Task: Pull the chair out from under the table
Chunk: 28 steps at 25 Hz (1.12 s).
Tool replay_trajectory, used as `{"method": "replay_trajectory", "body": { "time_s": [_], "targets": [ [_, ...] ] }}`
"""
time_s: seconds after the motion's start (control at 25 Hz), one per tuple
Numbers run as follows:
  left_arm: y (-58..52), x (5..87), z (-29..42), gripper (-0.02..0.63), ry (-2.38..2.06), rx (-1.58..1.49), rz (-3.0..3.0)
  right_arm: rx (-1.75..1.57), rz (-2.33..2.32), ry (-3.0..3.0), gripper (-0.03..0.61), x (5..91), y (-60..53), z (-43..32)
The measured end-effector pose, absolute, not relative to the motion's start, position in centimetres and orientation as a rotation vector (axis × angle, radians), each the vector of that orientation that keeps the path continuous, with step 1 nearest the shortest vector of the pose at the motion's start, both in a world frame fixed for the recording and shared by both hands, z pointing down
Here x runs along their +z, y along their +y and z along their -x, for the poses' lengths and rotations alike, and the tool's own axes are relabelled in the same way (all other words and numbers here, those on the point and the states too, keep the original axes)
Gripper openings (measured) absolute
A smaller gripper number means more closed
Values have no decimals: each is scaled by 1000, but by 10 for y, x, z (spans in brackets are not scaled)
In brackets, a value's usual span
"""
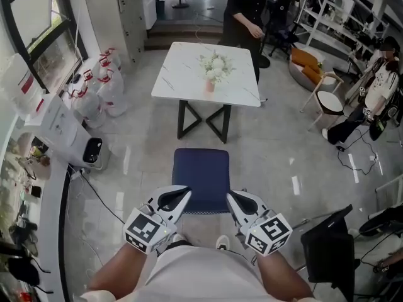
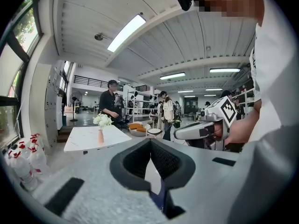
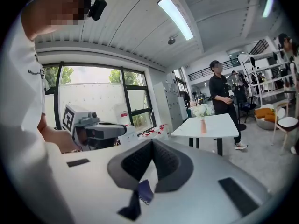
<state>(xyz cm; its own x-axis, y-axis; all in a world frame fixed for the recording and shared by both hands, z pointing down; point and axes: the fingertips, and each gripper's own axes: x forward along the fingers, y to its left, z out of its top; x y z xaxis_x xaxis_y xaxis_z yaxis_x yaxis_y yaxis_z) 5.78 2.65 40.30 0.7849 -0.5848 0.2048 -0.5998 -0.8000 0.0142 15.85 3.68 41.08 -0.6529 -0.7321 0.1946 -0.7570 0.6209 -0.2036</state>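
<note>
A dark blue chair (image 1: 200, 178) stands on the floor a little this side of the white marble table (image 1: 182, 74), clear of its black legs. My left gripper (image 1: 186, 194) sits at the chair's near left corner and my right gripper (image 1: 230, 195) at its near right corner. Both are shut, pads meeting tip to tip, with nothing pressed between them. In the left gripper view, the left gripper (image 2: 151, 141) shows a sliver of blue chair (image 2: 161, 197) through the gap below its pads. The right gripper view shows the same under the right gripper (image 3: 152, 142): a sliver of chair (image 3: 145, 190).
A pink vase of white flowers (image 1: 212, 68) stands on the table. A person in black (image 1: 245, 11) stands behind it. Spray bottles (image 1: 101, 87) and a white appliance (image 1: 63, 131) line the left wall. A black stand (image 1: 330, 244) and cables lie at the right.
</note>
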Motion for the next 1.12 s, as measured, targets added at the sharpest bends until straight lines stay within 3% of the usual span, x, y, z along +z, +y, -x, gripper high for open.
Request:
{"method": "replay_trajectory", "body": {
  "time_s": [1.12],
  "targets": [
    [26,408,-54,6,-988,298,-2895,403,-1245,-2704,4,422,37,-153]
  ]
}}
